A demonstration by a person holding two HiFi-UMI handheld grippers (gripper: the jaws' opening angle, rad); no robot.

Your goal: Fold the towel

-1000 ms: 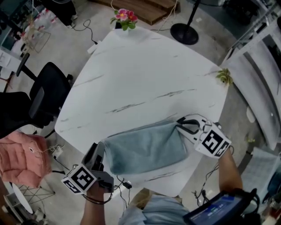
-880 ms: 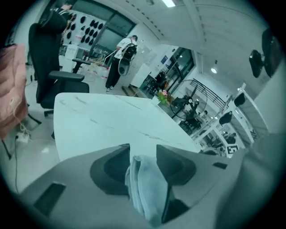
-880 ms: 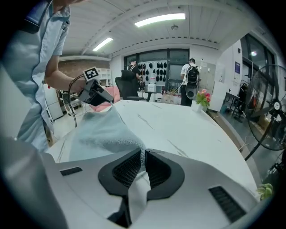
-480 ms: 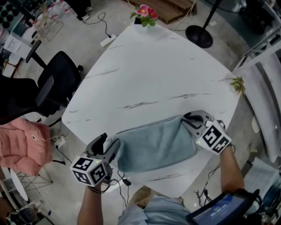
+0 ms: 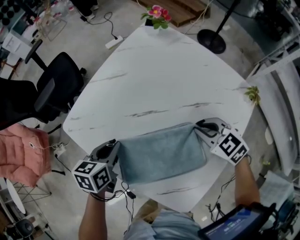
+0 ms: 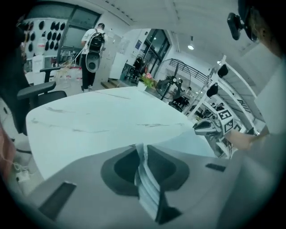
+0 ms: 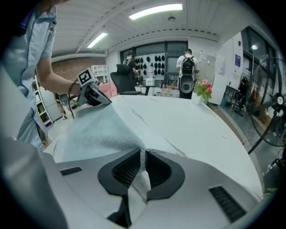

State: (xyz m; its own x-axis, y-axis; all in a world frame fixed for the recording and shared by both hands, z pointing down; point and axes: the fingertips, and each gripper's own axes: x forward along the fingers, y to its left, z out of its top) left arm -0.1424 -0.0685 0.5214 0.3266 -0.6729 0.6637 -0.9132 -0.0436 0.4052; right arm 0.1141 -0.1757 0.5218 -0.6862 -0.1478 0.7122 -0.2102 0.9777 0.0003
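Observation:
A blue-grey towel point(image 5: 161, 152) lies folded on the white marble table point(image 5: 154, 79), near its front edge. My left gripper point(image 5: 114, 151) is at the towel's left edge; its jaws have just been closing, and in the left gripper view point(image 6: 142, 150) layered towel edge point(image 6: 146, 181) is pinched between them. My right gripper point(image 5: 199, 130) is shut on the towel's far right corner. The right gripper view point(image 7: 143, 154) shows the cloth point(image 7: 96, 127) running from its jaws toward the left gripper point(image 7: 91, 96).
A pot of pink flowers point(image 5: 157, 13) stands at the table's far corner and a small plant point(image 5: 253, 93) at its right corner. Left of the table are a black office chair point(image 5: 56, 89) and a pink bundle point(image 5: 21, 152). A fan's round base point(image 5: 211, 40) stands on the floor beyond.
The left gripper rolled, came in to the towel's left edge and closed on it. The right gripper kept its hold on the far right corner.

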